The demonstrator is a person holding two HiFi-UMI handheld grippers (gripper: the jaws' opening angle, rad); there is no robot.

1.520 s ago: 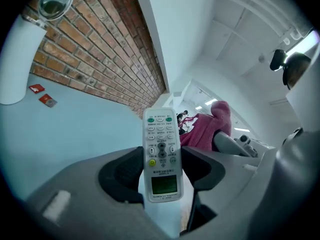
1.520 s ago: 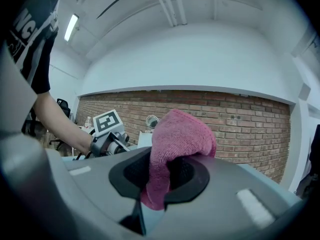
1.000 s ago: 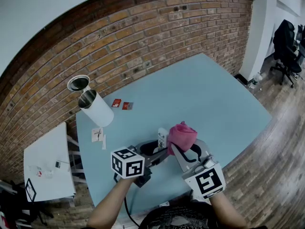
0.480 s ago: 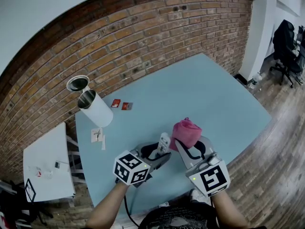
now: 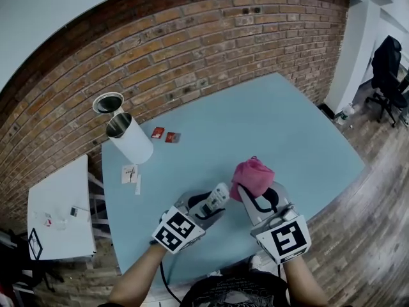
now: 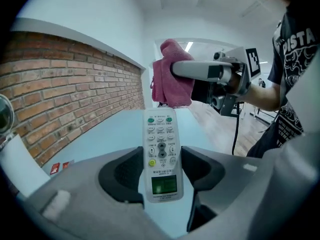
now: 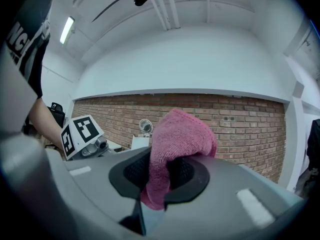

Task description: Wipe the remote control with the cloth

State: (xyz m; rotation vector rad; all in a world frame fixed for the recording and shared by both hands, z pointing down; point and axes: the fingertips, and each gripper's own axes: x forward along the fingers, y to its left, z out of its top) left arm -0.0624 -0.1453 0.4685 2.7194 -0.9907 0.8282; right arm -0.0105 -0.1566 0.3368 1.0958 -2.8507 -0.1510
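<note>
Left gripper [image 5: 214, 204] is clamped on the remote control [image 5: 218, 197], pads on both long sides near its lower end, and the remote is held up off the blue table [image 5: 268, 126]. Right gripper [image 5: 254, 194] is closed on the pink cloth [image 5: 252, 176], which bunches above its jaws just right of the remote's far tip. Whether they touch can't be told. The head view alone shows the layout. A white cylinder [image 5: 131, 146] lies tipped, well left of and beyond the remote, with a round lid [image 5: 107, 102] by its mouth. Two red packets [image 5: 165, 135] lie beyond the remote, and small white cards [image 5: 131, 175] to its left. A white side table [image 5: 57, 213] is far left of the remote, and an office chair [image 5: 390, 62] far right. The left gripper view alone shows the remote [image 6: 161, 149] face up. It has green buttons at the top, one yellow button and a green display panel at the near end. The print under its keys is too small to read. The cloth [image 6: 170, 81] hangs past its far end from the right gripper [image 6: 182, 70]. A black T-shirt [image 6: 295, 44] shows white letters cut off at the edge, roughly "ISTA". The right gripper view alone shows the cloth [image 7: 175, 144] pinched deep between the jaws, with a fold hanging below. The left gripper's marker cube [image 7: 82, 131] is at left and the brick wall [image 7: 240, 129] behind.
</note>
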